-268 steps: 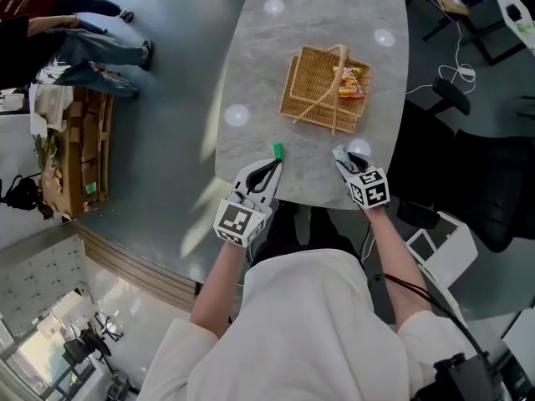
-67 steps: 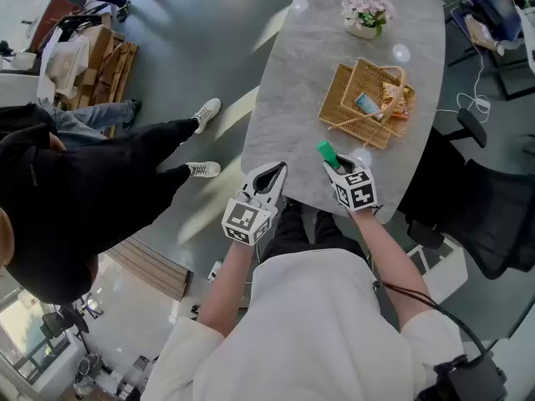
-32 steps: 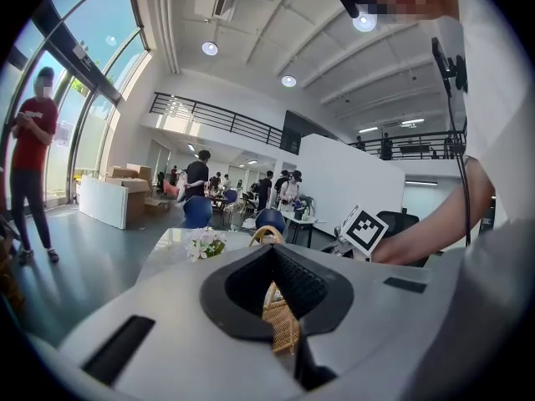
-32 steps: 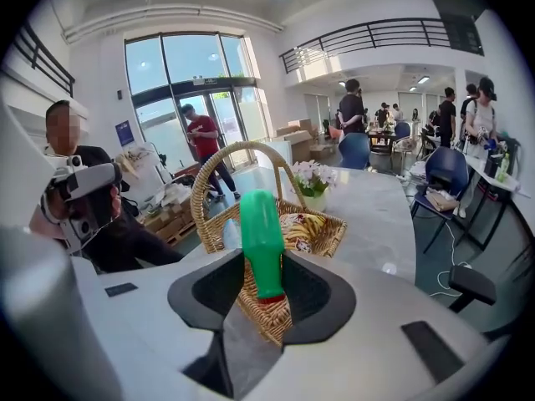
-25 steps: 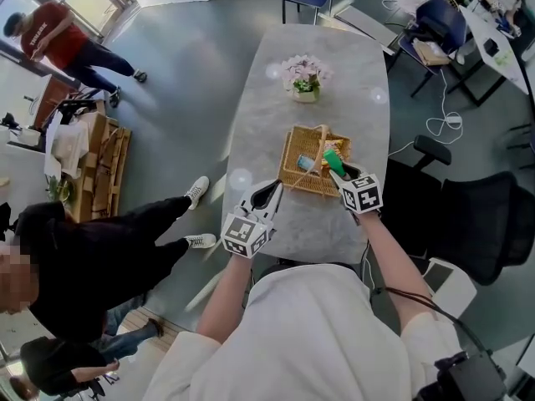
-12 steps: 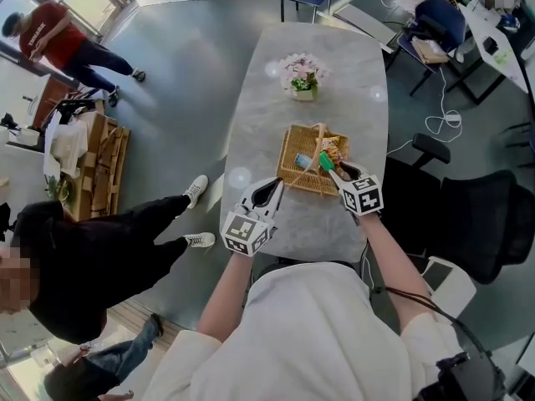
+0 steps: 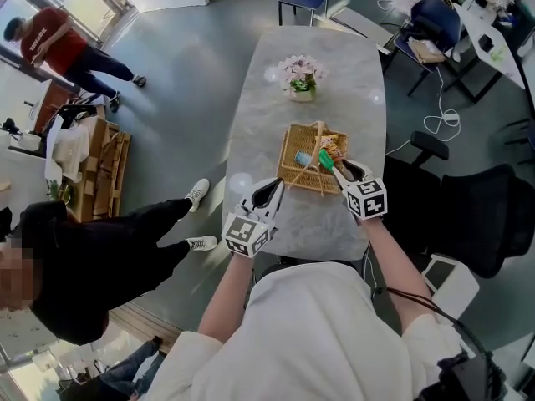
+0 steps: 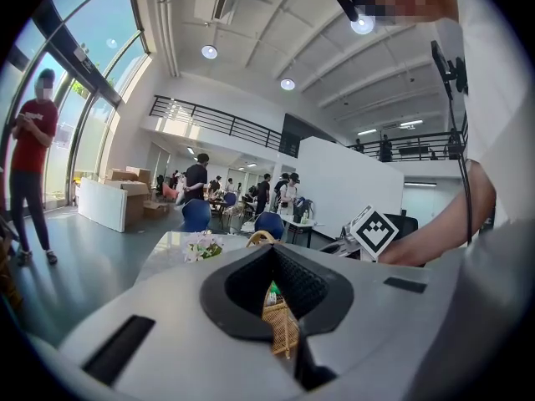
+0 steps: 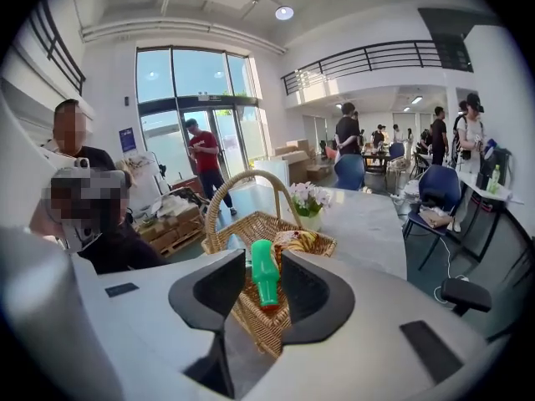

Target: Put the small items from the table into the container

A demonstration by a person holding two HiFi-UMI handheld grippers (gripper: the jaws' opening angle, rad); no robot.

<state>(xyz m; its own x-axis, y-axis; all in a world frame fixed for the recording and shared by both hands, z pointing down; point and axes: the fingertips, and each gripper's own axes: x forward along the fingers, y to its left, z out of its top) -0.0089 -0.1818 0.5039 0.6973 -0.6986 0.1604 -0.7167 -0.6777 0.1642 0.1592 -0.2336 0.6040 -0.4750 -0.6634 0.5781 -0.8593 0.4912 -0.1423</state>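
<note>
The right gripper [image 9: 263, 267] has its jaws closed partway on a small green bottle [image 9: 262, 279], the pads pressing on its two sides, with its narrow end pointing away from the camera. In the head view this gripper [image 7: 335, 168] reaches over the near right corner of a wicker basket [image 7: 288, 154], and the bottle [image 7: 325, 159] hangs above the basket's inside, clear of the weave. The basket's arched handle [image 9: 220, 197] rises to the left of the jaws. Inside the basket lie a yellow and orange snack packet [image 7: 333, 146] and a small light blue packet [image 7: 303, 159]. The left gripper [image 8: 272, 252] has its jaws together with nothing between them; it [image 7: 275, 185] hovers at the near left of the basket, over the grey marble table [image 7: 255, 124]. Beyond the basket, further along the table, stands a small pot of pale flowers [image 7: 302, 78]. A person in dark clothes [image 7: 92, 261] stands on the floor to the left of the table
</note>
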